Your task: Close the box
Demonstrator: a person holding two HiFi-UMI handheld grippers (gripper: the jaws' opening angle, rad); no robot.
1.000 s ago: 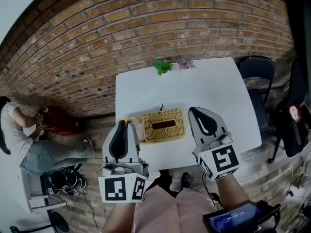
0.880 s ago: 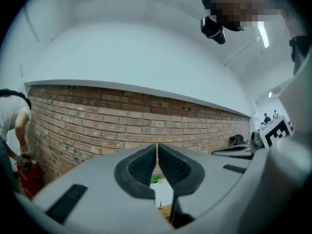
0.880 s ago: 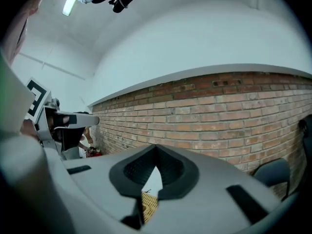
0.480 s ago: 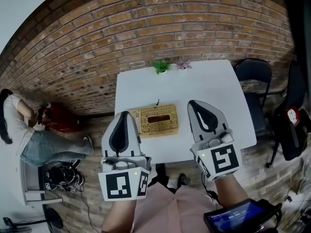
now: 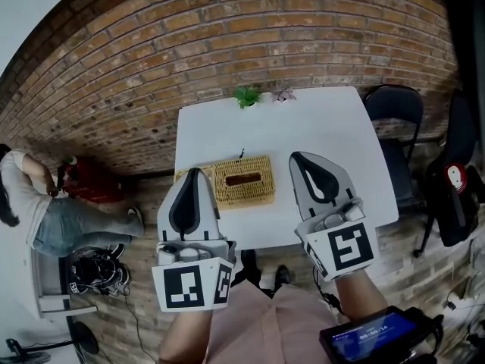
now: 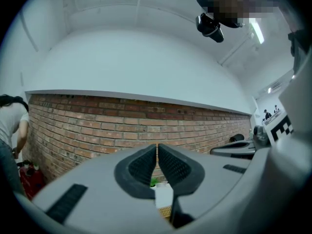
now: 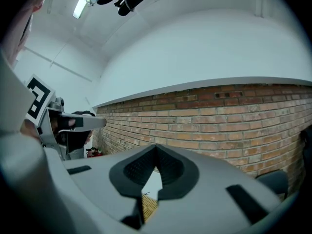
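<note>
Head view: both hand-held grippers hang level over the near edge of the white worktop [image 5: 318,127], well clear of the wicker box [image 5: 244,180] lying between them. The left hand-held gripper [image 5: 195,174] has its pads pressed together on nothing, and the right hand-held gripper [image 5: 297,158] is likewise closed and empty. The gripper views confirm it, with only brick wall beyond each pair of tips and a sliver of wicker below.

The box sits towards the front of the worktop, its slotted top facing up. A strip of wicker [image 5: 182,174] shows at its left, half hidden by the left tool. Whether that is an unseated flap cannot be told.

The likely risk is a lid left resting rather than pressed home, so the box could count as closed when it is not. A second press with closed tips could skid such a light basket towards the near edge, or tip it if pushed off-centre. The small plant [image 5: 246,97] at the far edge appears safely out of reach.
</note>
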